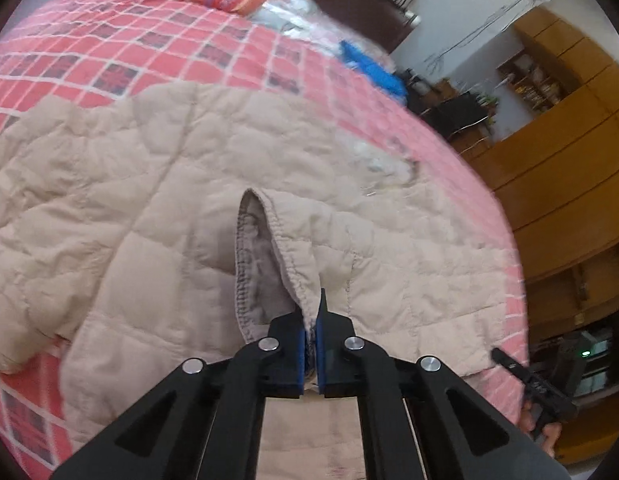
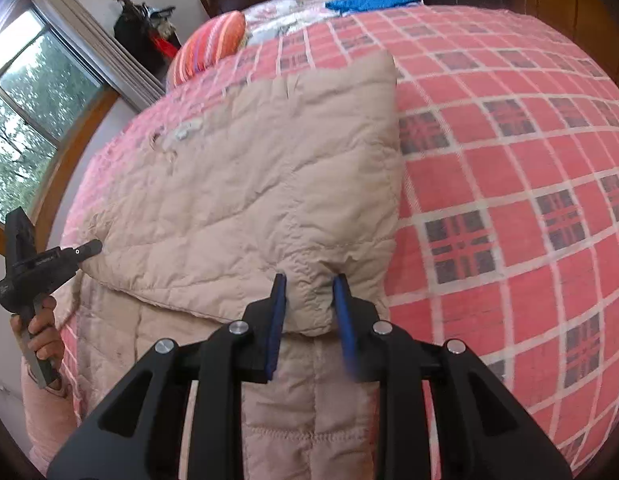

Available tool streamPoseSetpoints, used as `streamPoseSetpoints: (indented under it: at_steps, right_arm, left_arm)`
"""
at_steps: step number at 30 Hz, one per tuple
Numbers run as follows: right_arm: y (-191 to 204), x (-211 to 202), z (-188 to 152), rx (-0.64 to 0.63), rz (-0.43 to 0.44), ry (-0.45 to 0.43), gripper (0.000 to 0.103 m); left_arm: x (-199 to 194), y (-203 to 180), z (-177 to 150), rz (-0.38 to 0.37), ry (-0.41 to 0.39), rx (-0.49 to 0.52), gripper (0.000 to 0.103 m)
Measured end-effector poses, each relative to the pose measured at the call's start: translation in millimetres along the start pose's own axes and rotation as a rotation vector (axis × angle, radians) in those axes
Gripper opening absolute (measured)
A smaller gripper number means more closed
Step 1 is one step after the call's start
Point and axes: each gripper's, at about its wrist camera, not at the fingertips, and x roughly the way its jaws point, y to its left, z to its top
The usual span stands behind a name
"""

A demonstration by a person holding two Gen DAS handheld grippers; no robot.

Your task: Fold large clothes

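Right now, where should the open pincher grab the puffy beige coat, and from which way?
Probably the folded corner of the beige coat sitting between the right gripper pads. Come from the near edge of the bed, sliding flat along it: that corner sticks out as a thick, loose wad, while the left gripper is already shut on the stitched hem.

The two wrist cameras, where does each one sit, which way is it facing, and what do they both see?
Left wrist: on the left gripper, facing across the bed; jaws shut on the beige jacket cuff; right gripper at lower right.
Right wrist: on the right gripper, facing the striped pillow; jaws straddle a jacket fold; left hand visible.
Shared: jacket, bed, pillow.
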Motion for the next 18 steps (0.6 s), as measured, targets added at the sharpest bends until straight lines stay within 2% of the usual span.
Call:
streamPoseSetpoints:
  at_steps: [2, 6, 8, 10, 12, 14, 18]
  right_arm:
    - [-1.7, 8.1, 0.6, 0.013, -0.007, 0.014, 0.024]
    - [-1.5, 6.0, -0.8, 0.008, -0.008, 0.014, 0.026]
    - [0.9, -7.4, -2.3, 0.002, -0.023, 0.0, 0.028]
    - [8.6, -23.1, -3.7, -0.011, -0.046, -0.031, 0.028]
    - [22.4, -40.8, -5.6, -0.043, -0.039, -0.067, 0.028]
    - [36.1, -47.4, -5.8, -0.065, -0.008, -0.078, 0.028]
    - [72.8, -34.1, -3.7, -0.126, 0.019, -0.053, 0.029]
  left_arm:
    - [14.3, 6.1, -5.1, 0.021, 0.032, -0.004, 0.006]
    - [10.1, 10.5, -7.6, 0.022, 0.015, -0.014, 0.014]
    - [-3.4, 8.8, -7.8, 0.047, 0.003, -0.013, 0.03]
    - [-25.4, 5.4, -11.2, 0.075, -0.053, 0.004, 0.042]
    - [-48.2, -2.4, -14.9, 0.082, -0.123, 0.036, 0.045]
    - [-59.4, -18.5, -16.4, 0.065, -0.15, 0.064, 0.046]
    - [-43.8, -47.3, -19.4, 0.055, -0.111, 0.112, 0.046]
